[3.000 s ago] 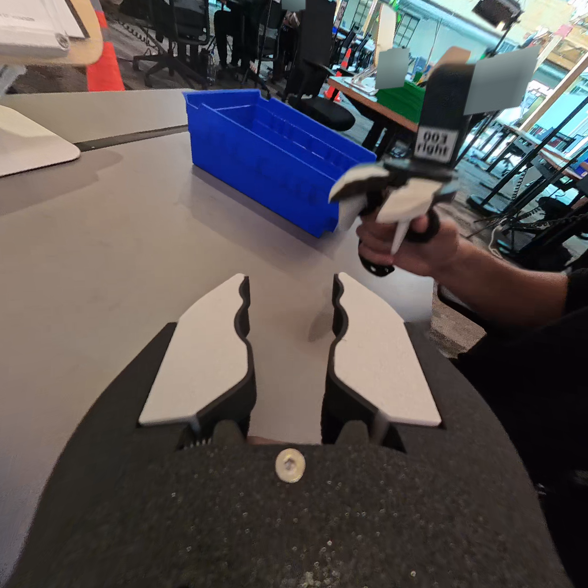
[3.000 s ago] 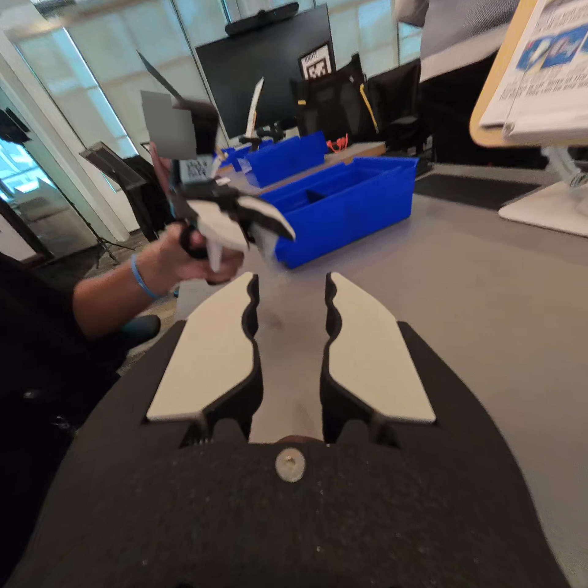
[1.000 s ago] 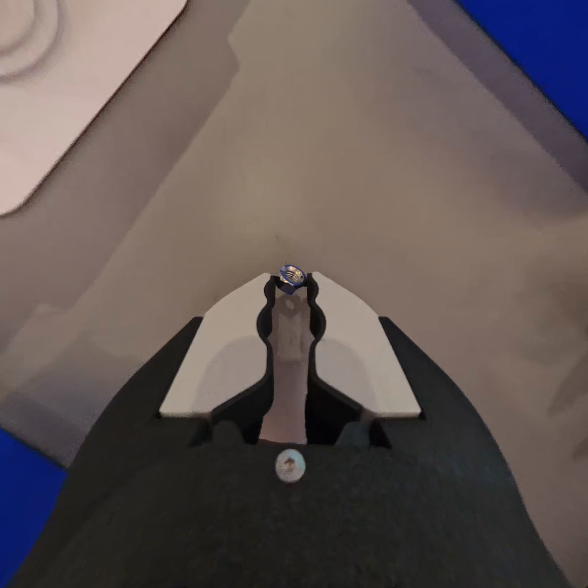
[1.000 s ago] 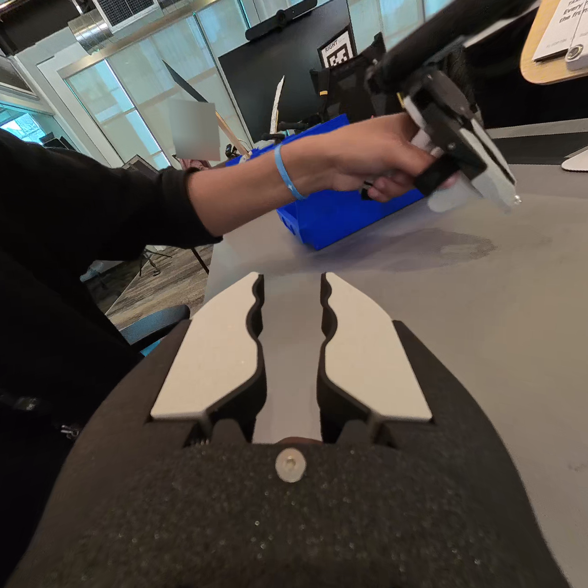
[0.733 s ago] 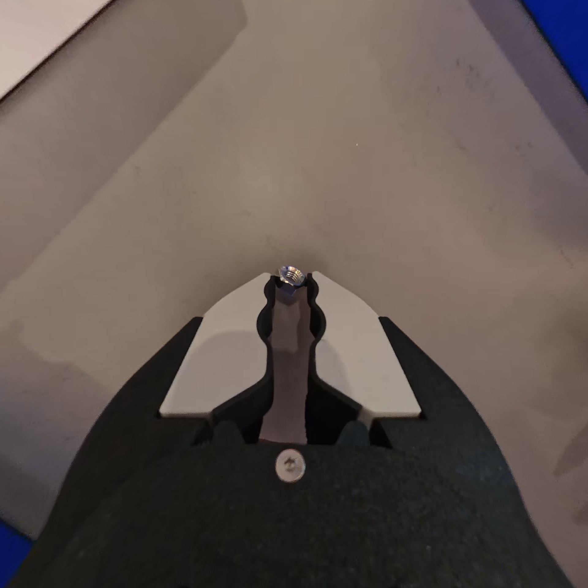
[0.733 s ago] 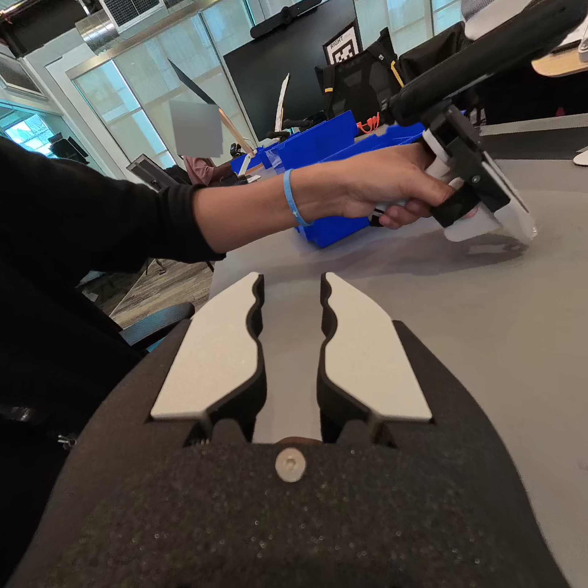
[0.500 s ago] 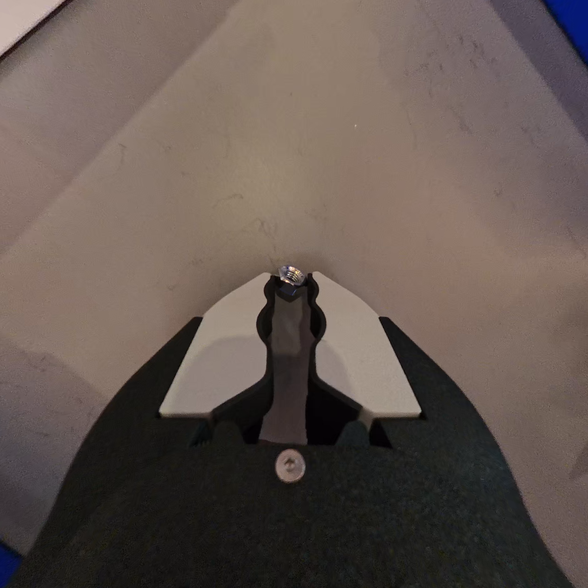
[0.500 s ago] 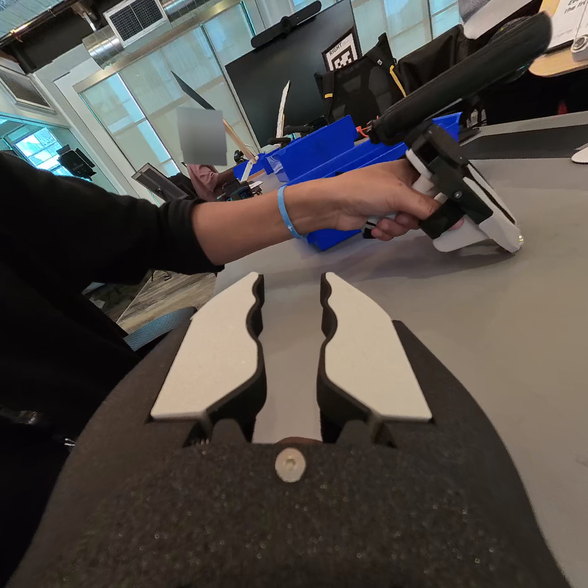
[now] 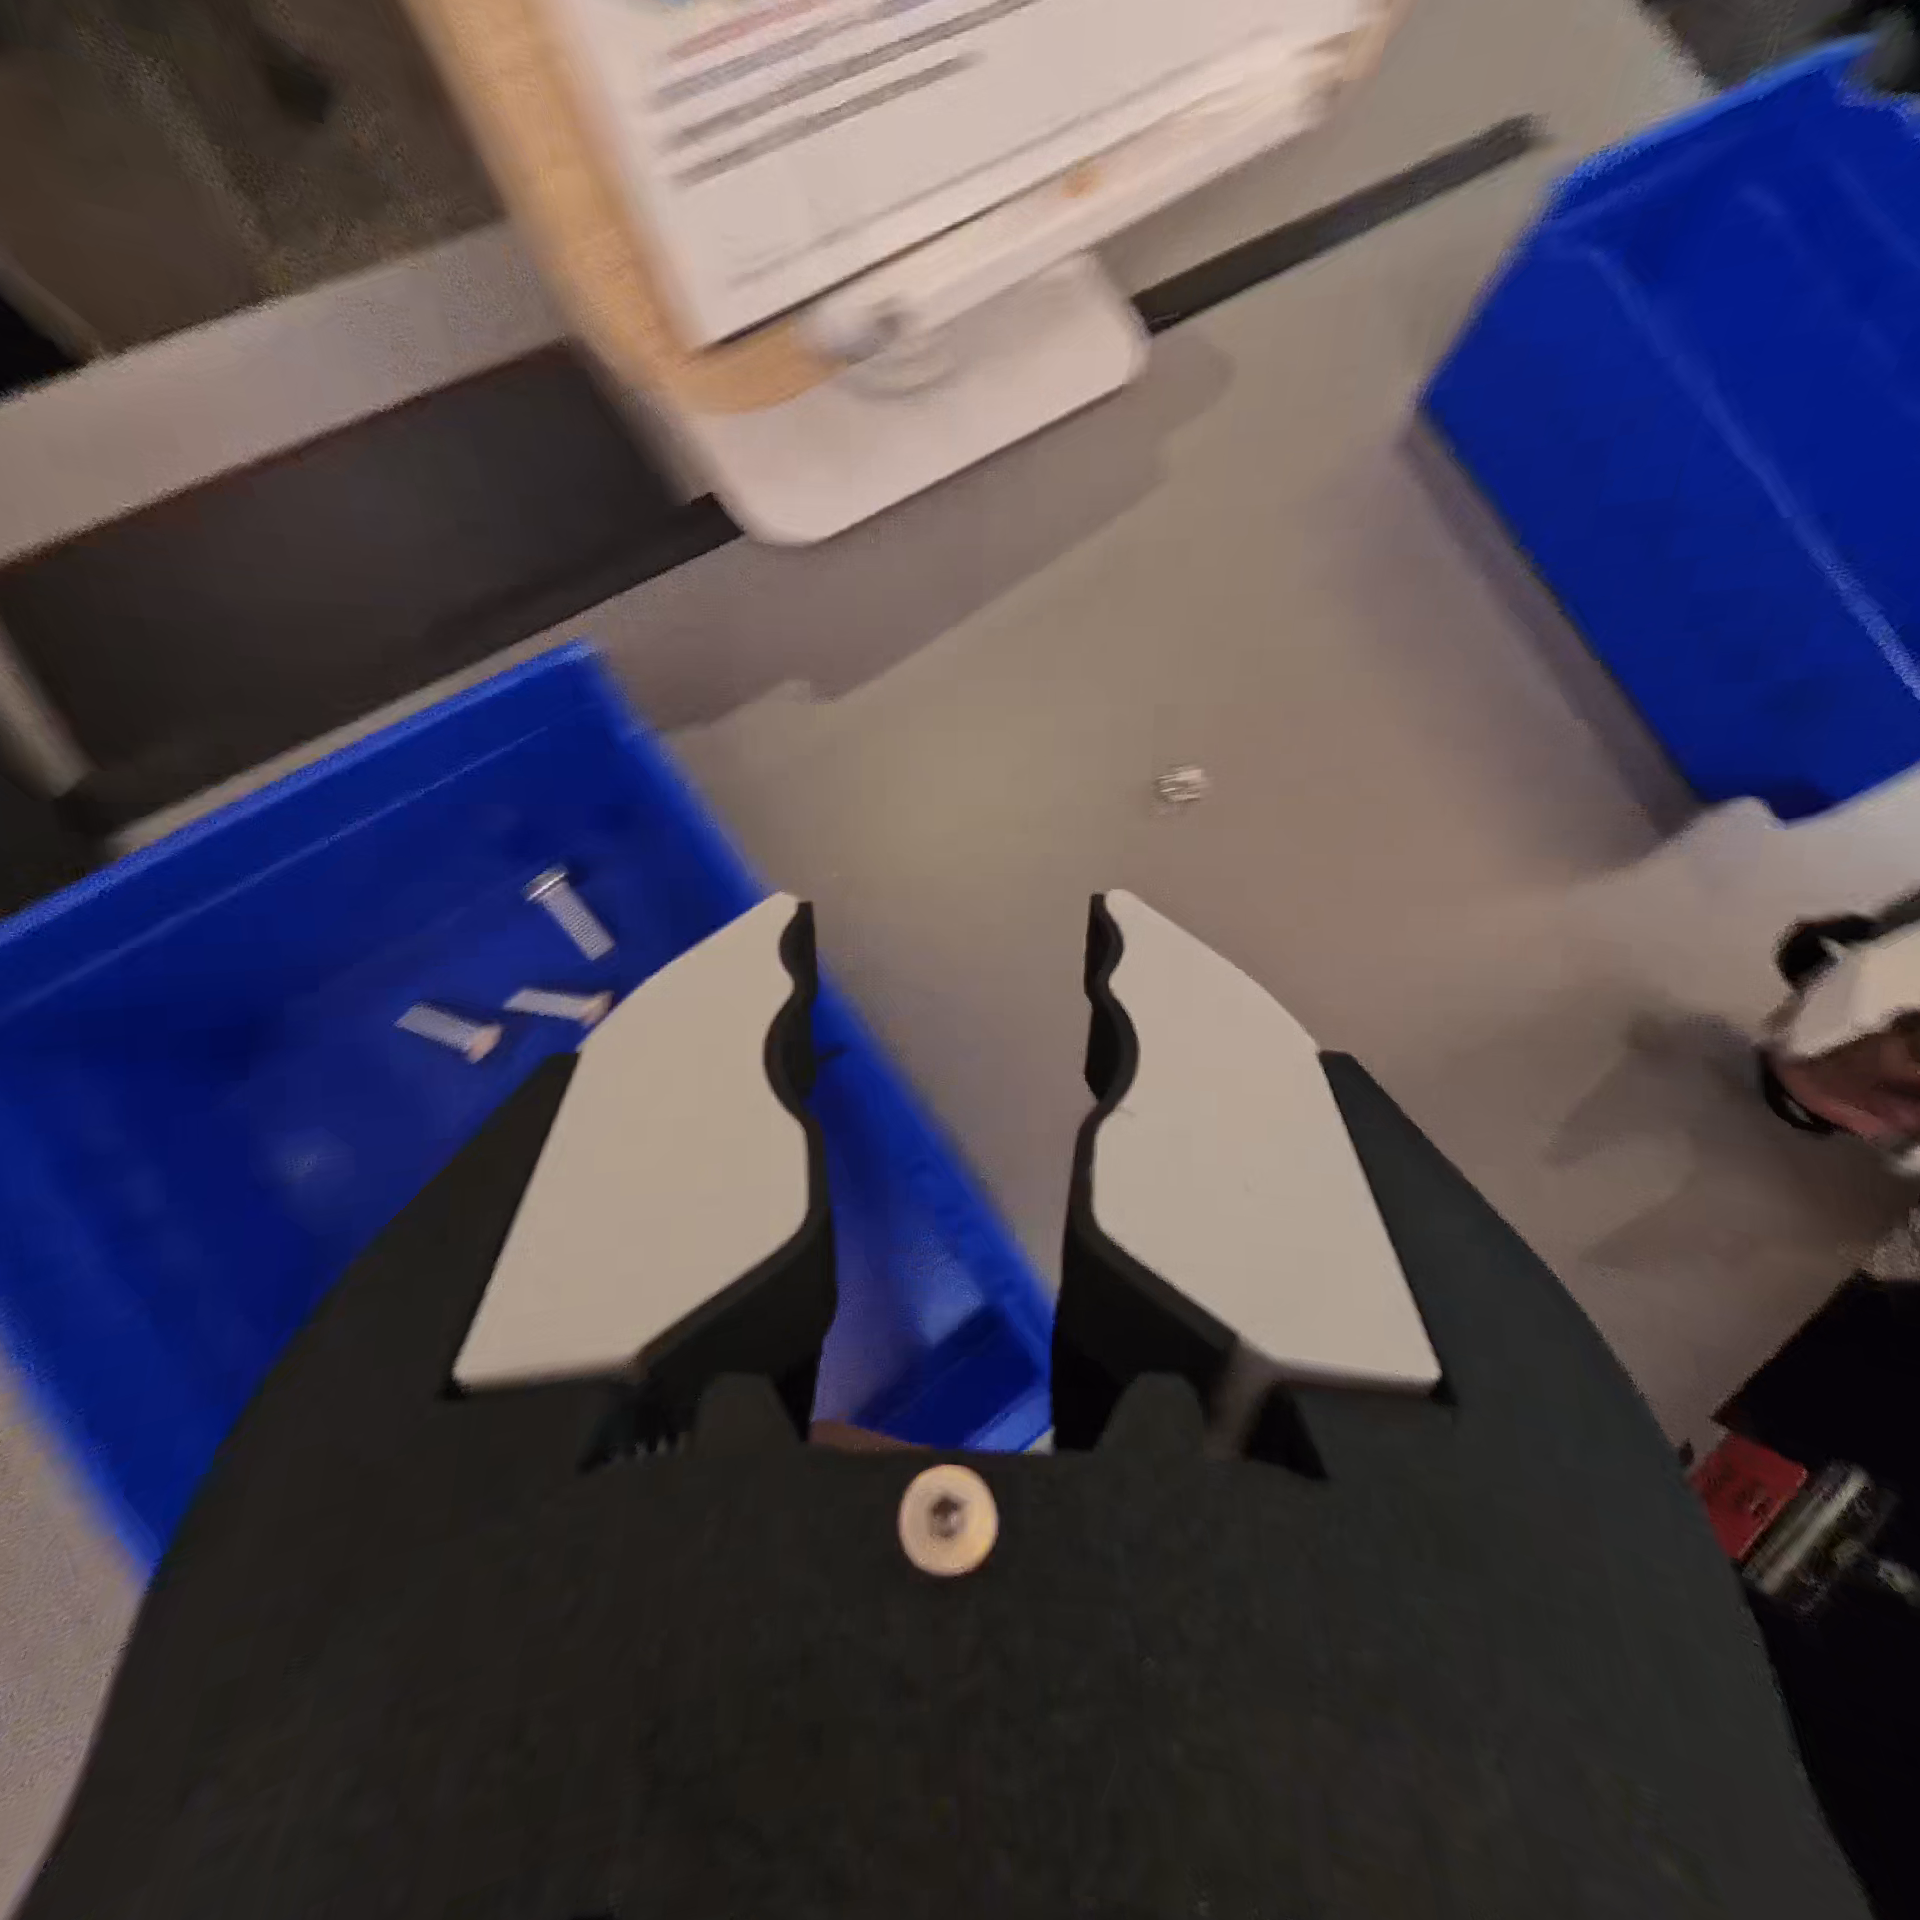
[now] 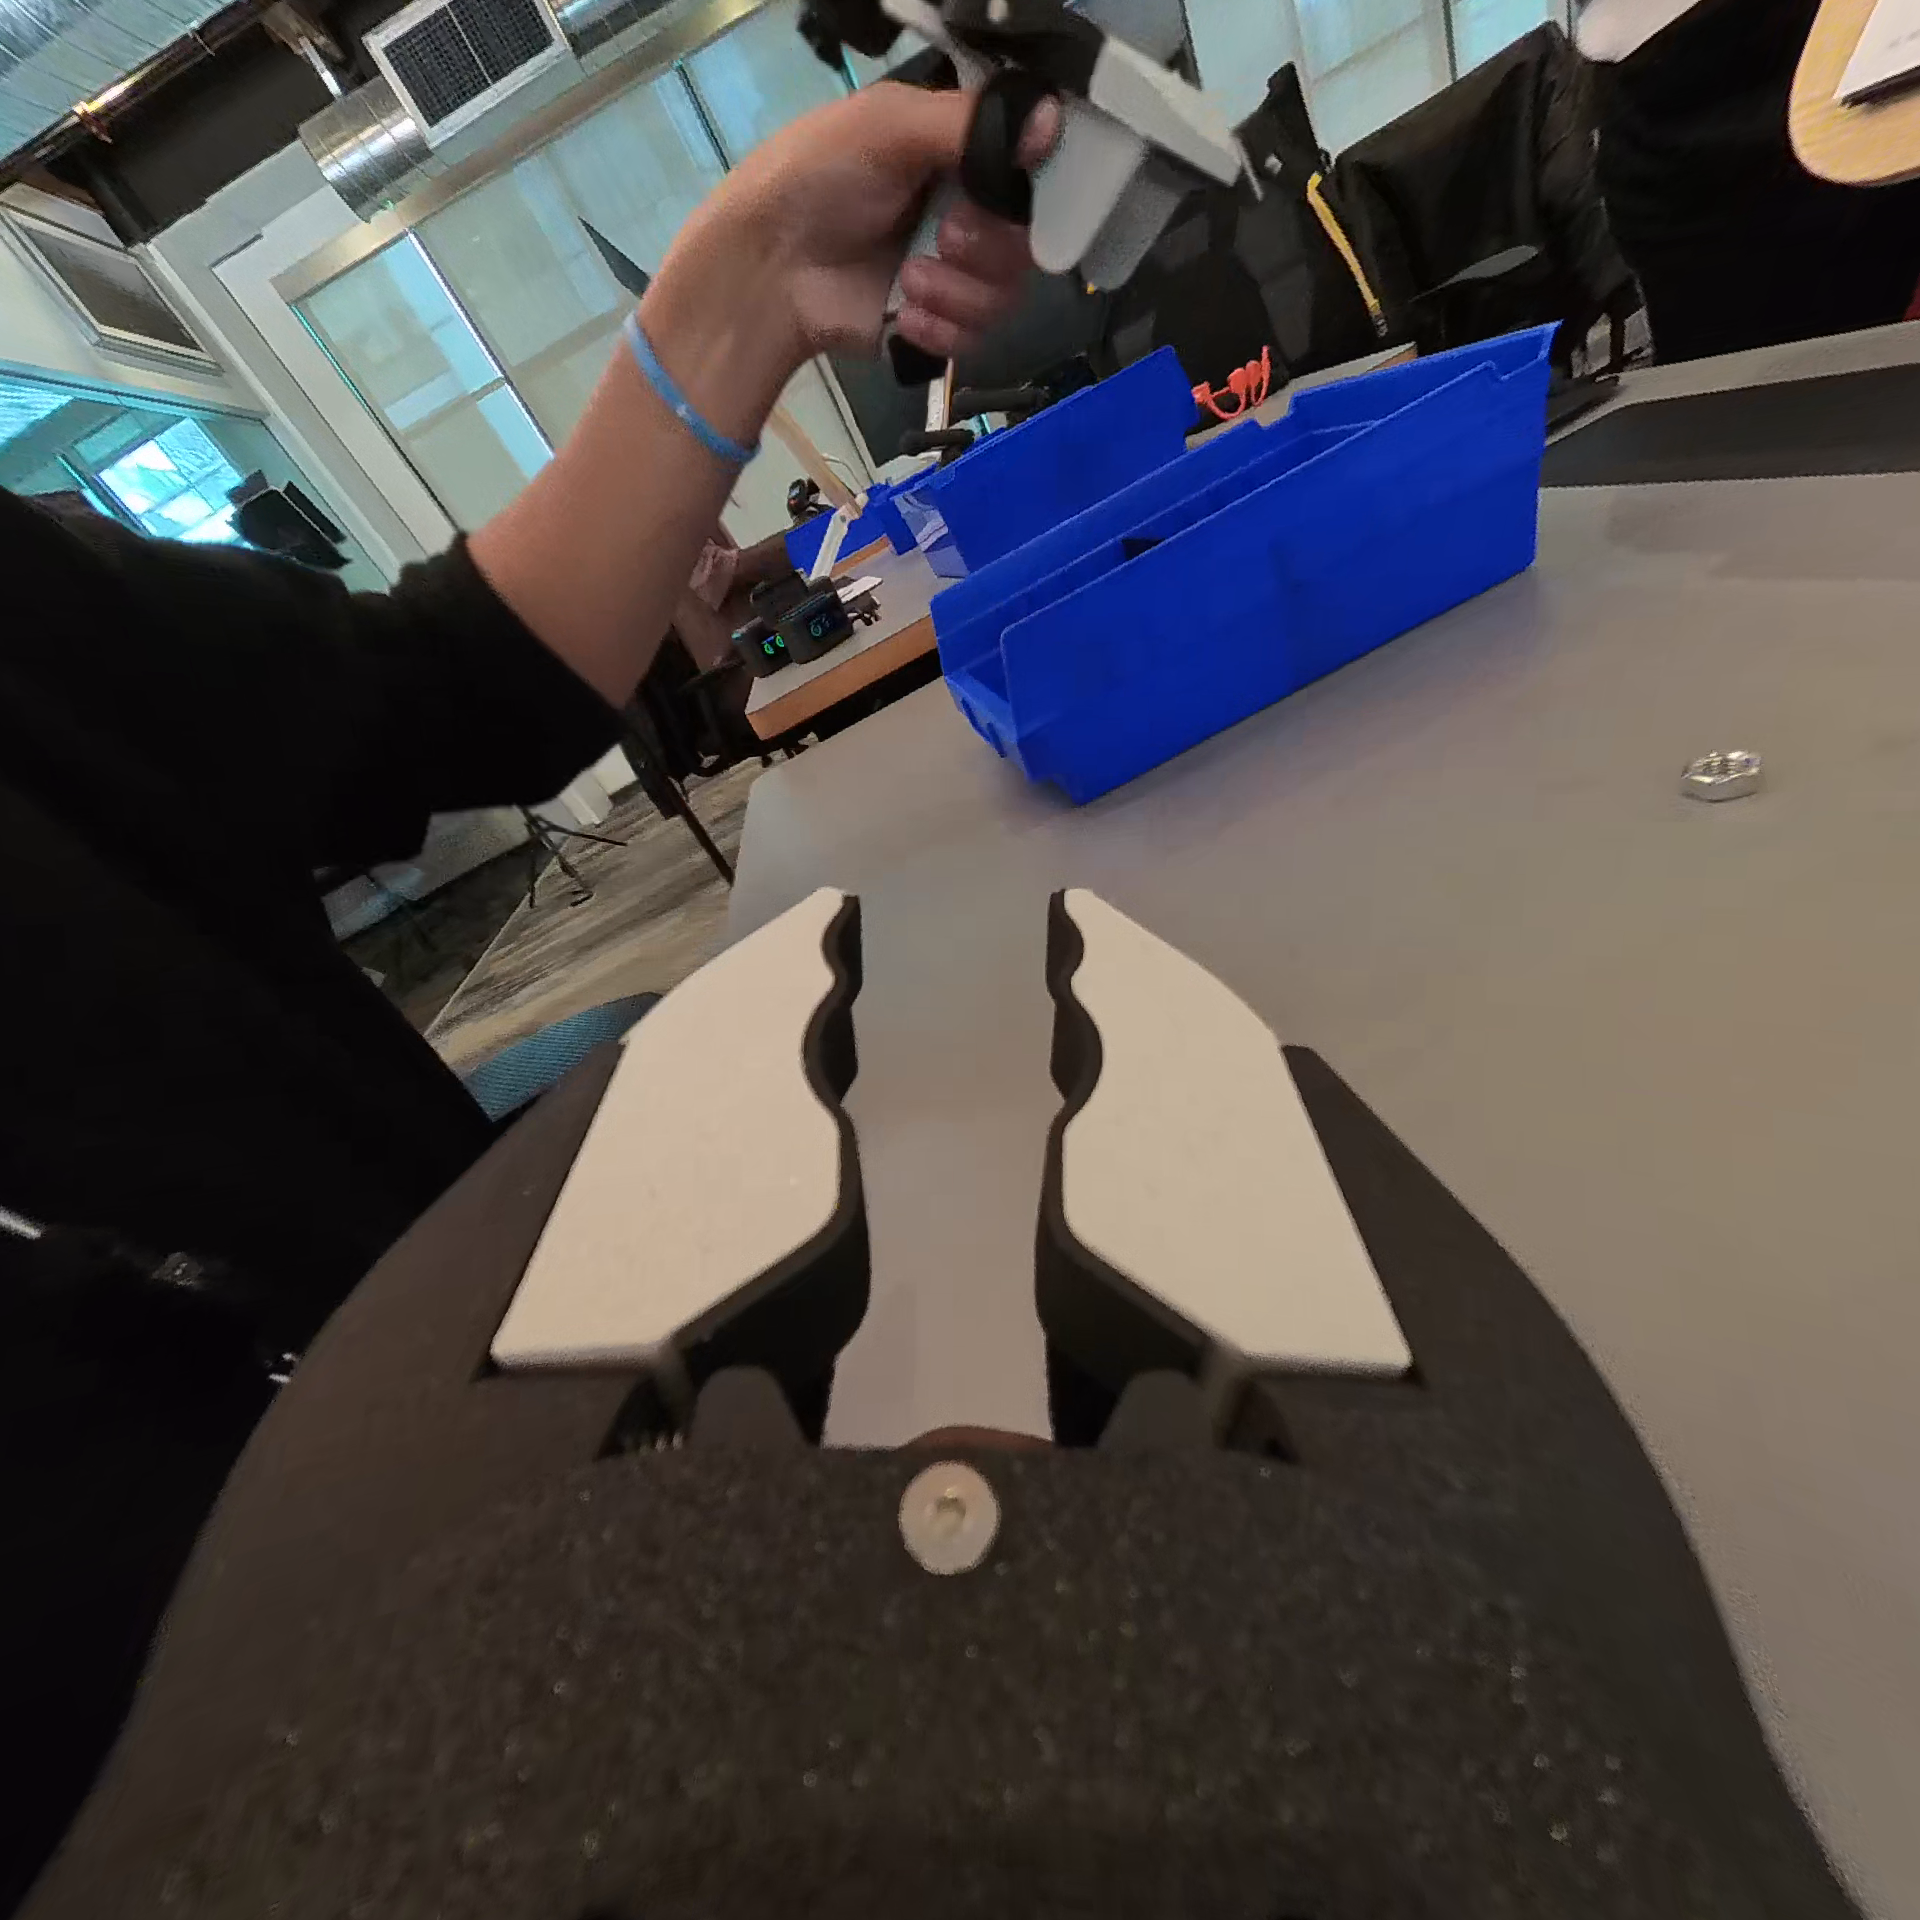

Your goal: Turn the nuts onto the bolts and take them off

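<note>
both claws stand open with nothing between their fingers: the left gripper (image 9: 943, 914) hangs above the near edge of a blue bin (image 9: 260, 1039), while the right gripper (image 10: 951, 904) sits low over the grey table (image 10: 1455, 987), pointing across it. a single steel nut (image 10: 1722, 775) lies flat on the tabletop, alone, well apart from either claw and from the second blue bin (image 10: 1268, 613) further along. in the left wrist view the same nut shows as a small bright speck on the bare table between the two bins. three short bolts (image 9: 566, 925) lie loose on the floor of the near bin, just beyond the left claw's tips; that view is blurred, so their heads and threads are hard to make out. seen from the right wrist view, the left gripper is held high in the person's hand (image 10: 831, 218), well clear of the table. i'd judge the nut to be small, hard, light and slick, likely to skate or flip if nudged, so it wants pinching across two opposite flats with the very tips, the hole left free. the bolts look stiff and prone to roll; taking one by the head end or plain shank would leave the threaded tip free for the nut.
</note>
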Demonstrator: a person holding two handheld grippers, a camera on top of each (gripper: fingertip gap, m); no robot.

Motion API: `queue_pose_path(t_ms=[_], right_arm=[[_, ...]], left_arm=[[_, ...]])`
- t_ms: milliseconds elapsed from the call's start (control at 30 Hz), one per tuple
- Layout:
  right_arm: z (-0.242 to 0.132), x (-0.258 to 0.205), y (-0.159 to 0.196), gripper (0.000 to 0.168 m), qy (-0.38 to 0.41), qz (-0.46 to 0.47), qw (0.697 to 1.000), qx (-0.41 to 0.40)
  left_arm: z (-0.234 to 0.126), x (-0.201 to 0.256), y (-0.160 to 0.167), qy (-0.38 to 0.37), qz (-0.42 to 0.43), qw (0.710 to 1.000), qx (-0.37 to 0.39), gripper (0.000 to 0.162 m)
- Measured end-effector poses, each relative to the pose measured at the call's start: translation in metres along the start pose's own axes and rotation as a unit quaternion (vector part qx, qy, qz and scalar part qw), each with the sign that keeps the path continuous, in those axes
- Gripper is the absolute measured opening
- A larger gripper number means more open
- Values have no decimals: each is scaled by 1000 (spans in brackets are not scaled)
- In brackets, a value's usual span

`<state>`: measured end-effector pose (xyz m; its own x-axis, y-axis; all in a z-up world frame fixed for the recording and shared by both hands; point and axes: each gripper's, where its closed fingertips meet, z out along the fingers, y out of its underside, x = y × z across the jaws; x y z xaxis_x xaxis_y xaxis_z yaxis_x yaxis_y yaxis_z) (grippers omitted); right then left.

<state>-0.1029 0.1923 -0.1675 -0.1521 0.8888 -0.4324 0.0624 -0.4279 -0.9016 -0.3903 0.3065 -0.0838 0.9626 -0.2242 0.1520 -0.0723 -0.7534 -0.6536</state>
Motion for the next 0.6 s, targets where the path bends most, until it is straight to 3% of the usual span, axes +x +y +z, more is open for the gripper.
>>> queue_pose_path(t_ms=[100,233,500,600], right_arm=[[4,-2,3,34,-10,11,1000,-2],[9,-5,7,34,-18,14,1000,-9],[3,-5,4,34,-14,7,1000,-6],[-2,-3,-1,34,-15,17,1000,7]], left_arm=[[15,-84,27,-63,-92,992,-67,45],[58,-147,73,-80,-212,961,-156,43],[104,-189,117,-141,-276,922,-233,33],[113,-189,118,-126,-309,919,-211,25]])
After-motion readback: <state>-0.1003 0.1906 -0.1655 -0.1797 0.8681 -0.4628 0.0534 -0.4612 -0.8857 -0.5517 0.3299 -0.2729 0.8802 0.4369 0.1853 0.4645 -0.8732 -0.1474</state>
